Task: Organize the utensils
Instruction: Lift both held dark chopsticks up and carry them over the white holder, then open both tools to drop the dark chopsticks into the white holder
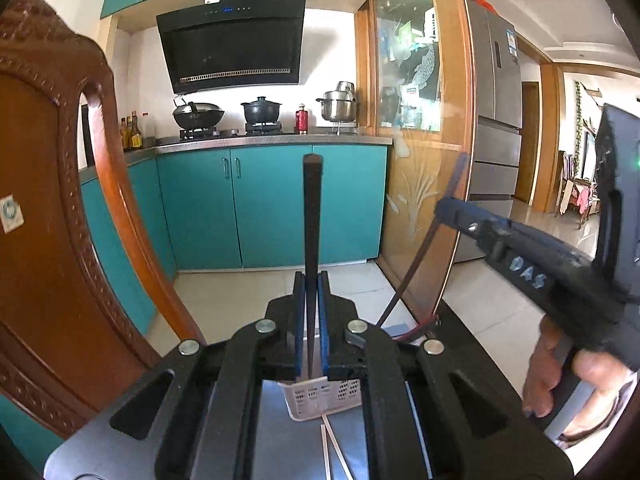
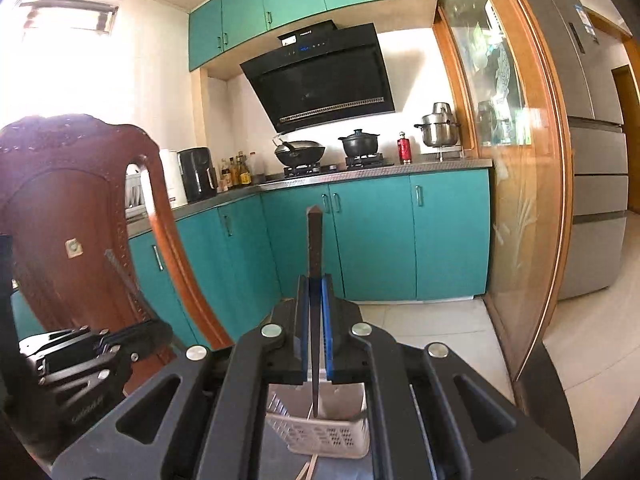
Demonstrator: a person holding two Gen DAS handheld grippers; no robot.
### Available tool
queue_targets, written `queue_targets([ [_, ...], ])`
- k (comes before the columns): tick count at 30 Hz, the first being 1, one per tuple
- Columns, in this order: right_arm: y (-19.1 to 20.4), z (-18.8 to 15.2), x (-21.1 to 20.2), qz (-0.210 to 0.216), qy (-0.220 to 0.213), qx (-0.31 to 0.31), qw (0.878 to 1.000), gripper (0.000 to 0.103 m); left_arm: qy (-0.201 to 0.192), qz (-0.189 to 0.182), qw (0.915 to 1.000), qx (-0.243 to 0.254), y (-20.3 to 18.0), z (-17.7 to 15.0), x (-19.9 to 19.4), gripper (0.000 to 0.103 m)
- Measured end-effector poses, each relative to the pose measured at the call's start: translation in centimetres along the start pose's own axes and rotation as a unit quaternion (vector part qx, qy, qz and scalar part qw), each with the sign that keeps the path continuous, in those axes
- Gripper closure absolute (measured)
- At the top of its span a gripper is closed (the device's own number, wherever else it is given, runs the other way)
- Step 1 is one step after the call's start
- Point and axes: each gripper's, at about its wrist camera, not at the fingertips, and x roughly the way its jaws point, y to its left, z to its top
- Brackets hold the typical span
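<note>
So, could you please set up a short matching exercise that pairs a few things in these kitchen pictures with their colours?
Things:
1. chopstick held in the left gripper
2. utensil basket
3. bottle on the counter by the stove
4. lower cabinets

Colours:
A. white
B. teal
C. red
D. dark, nearly black

Pairs: 1-D, 2-A, 3-C, 4-B

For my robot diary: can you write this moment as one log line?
left gripper: shut on chopstick | right gripper: shut on second chopstick | white basket: below both
</note>
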Motion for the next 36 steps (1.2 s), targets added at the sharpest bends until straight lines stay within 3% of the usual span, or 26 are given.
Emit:
queue_targets([
  [13,-1.5,-2.6,6.6,-0.037,0.019,0.023,0.999,0.096,0.002,-0.004,0.9991,-0.043,2.3,1.0,5.5,0.096],
  [22,-2.2,-5.7,8.4,-0.032,0.056,0.017,0.998,0.096,0.064,0.017,0.9972,-0.035,1.7,-2.5,10.2,0.096],
  [24,-2.2,-6.0,7.9,-0.036,0.062,0.015,0.997,0.09,0.068,0.021,0.9968,-0.036,1.7,-2.9,10.2,0.096],
  [25,-2.3,-6.0,7.4,-0.035,0.06,0.015,0.997,0.079,0.067,0.024,0.9968,-0.036,1.7,-3.0,10.1,0.094],
  [27,-2.4,-5.8,6.0,-0.029,0.048,0.019,0.998,0.069,0.063,0.02,0.9971,-0.038,1.9,-3.0,9.3,0.09],
  [33,-2.5,-6.4,-3.0,0.02,0.008,0.024,0.999,0.069,0.035,0.026,0.9986,-0.03,2.2,-5.7,3.1,0.078],
  [35,-2.1,-8.2,-4.9,0.036,0.026,0.011,0.999,0.069,0.052,0.039,0.9976,-0.021,2.2,-7.8,2.2,0.075],
  [36,-1.6,-9.7,-5.0,0.045,0.055,0.0,0.997,0.069,0.073,0.047,0.996,-0.018,2.2,-9.3,2.2,0.075],
])
